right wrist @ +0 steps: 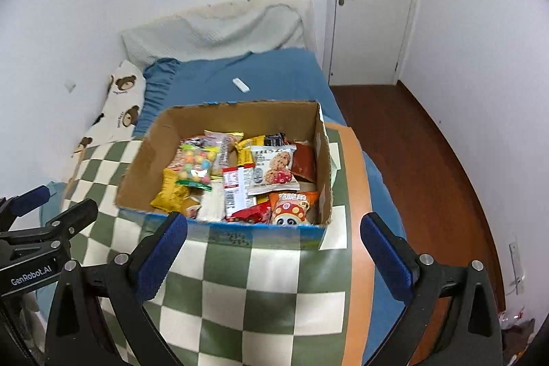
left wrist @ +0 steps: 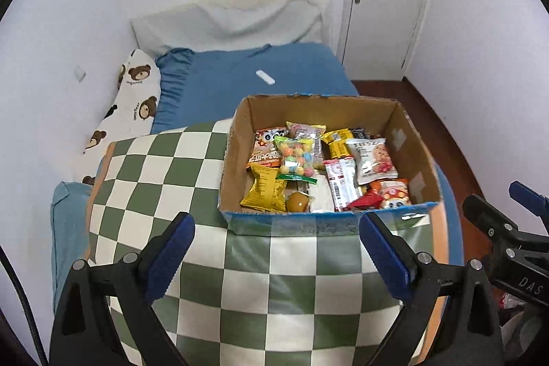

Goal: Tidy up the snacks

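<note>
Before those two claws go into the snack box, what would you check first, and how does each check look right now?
1. Left gripper jaws open, holding nothing: ok.
2. Right gripper jaws open, holding nothing: ok.
3. Cardboard box top open, snacks reachable: ok.
4. Box resting on the checkered cloth: ok.
5. Candy bag lying on top, free to lift: ok.
6. Sorting spot for snacks: cannot tell.

I see a green-and-white checkered cloth (left wrist: 192, 167) spread over a bed with a blue sheet (left wrist: 240, 74). A bear-print pillow (left wrist: 133, 98) lies against the wall, near a closed white door (right wrist: 372, 2).
</note>
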Demonstrator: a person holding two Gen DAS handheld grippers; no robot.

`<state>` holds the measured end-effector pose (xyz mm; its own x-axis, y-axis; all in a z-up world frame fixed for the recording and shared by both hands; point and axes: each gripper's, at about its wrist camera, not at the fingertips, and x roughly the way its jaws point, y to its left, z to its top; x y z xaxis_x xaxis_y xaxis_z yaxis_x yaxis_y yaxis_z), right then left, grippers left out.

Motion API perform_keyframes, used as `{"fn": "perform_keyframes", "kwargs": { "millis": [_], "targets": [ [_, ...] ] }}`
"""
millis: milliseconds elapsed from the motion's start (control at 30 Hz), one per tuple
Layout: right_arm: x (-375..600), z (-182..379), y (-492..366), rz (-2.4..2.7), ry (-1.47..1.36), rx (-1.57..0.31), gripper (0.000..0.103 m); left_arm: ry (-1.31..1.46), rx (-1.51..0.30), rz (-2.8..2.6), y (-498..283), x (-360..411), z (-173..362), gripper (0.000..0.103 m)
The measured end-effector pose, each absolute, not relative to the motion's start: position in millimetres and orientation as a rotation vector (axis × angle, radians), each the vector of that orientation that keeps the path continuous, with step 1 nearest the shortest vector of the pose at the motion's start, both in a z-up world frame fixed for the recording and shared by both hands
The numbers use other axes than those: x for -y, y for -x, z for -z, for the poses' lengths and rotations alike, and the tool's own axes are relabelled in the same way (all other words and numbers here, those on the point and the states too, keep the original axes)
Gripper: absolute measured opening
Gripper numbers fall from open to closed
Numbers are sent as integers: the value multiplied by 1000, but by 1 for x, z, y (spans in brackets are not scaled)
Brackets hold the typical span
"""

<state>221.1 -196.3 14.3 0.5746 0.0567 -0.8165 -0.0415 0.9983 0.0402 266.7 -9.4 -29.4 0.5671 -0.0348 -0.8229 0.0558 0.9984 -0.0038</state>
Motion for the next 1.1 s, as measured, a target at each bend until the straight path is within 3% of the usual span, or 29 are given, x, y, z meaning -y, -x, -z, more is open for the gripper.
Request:
{"fn": "perform_keyframes", "kwargs": {
  "millis": [533,667,1100],
  "targets": [
    [196,-93,-123,-82,-31,-820,103,3,-824,94,-177,2,-34,98],
    [196,-106,-111,-81,-30,-795,103,-4,-789,93,-168,2,-42,103],
    [201,-104,-118,-58,-33,-788,103,-14,-798,89,-184,7,-31,103]
  ]
}}
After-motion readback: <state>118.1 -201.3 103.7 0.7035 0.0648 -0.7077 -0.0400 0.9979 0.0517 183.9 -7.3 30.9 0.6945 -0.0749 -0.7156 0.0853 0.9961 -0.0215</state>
